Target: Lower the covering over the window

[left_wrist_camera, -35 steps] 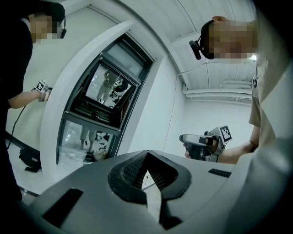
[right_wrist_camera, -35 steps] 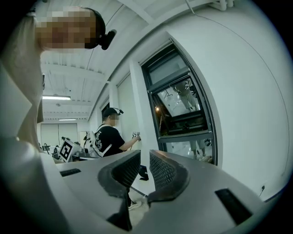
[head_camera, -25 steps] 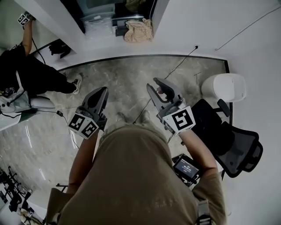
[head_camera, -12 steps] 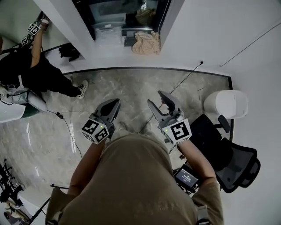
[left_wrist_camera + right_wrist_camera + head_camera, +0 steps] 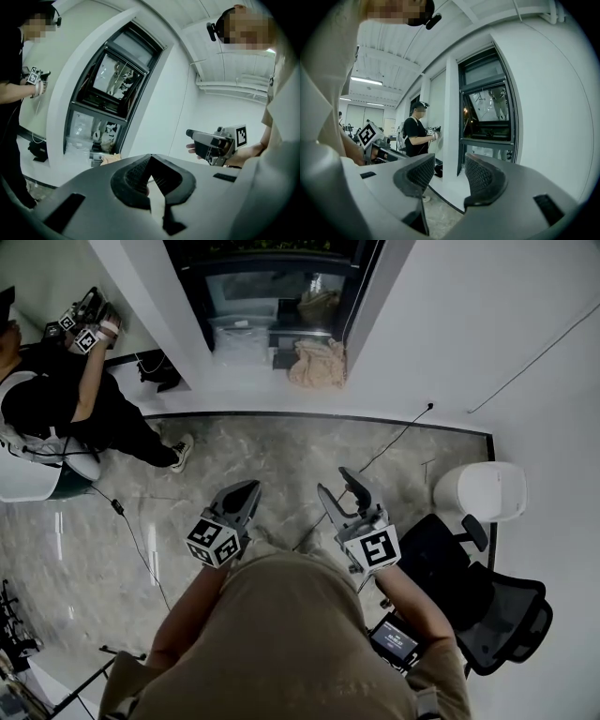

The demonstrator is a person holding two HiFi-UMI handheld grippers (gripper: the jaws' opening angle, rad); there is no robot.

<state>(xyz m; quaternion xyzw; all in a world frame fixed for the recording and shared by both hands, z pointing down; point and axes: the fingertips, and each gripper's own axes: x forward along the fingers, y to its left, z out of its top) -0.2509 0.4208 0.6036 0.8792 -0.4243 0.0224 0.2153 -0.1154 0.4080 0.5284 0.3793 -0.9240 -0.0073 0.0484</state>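
The window [image 5: 272,298], dark-framed and set in a white recess, lies ahead of me; it also shows in the left gripper view [image 5: 112,79] and the right gripper view [image 5: 487,112]. Both grippers hang over the marble floor, well short of it. My left gripper [image 5: 247,493] is shut with nothing in it, its pads pressed together [image 5: 151,177]. My right gripper [image 5: 340,487] is open; its jaws have just been opening, and nothing is between them [image 5: 449,174]. Each gripper sees the other: the right gripper [image 5: 213,143], the left gripper [image 5: 370,137].
Another person [image 5: 56,409] with grippers stands at the left wall. A black office chair [image 5: 487,596] and a white round bin [image 5: 480,491] stand at my right. A cable [image 5: 389,446] runs across the floor. Bags and cloth [image 5: 314,362] lie on the sill.
The head view has tilted up, so more of the window shows and both grippers sit lower in the picture. The right gripper's jaws have spread wider. The left gripper has stayed shut.
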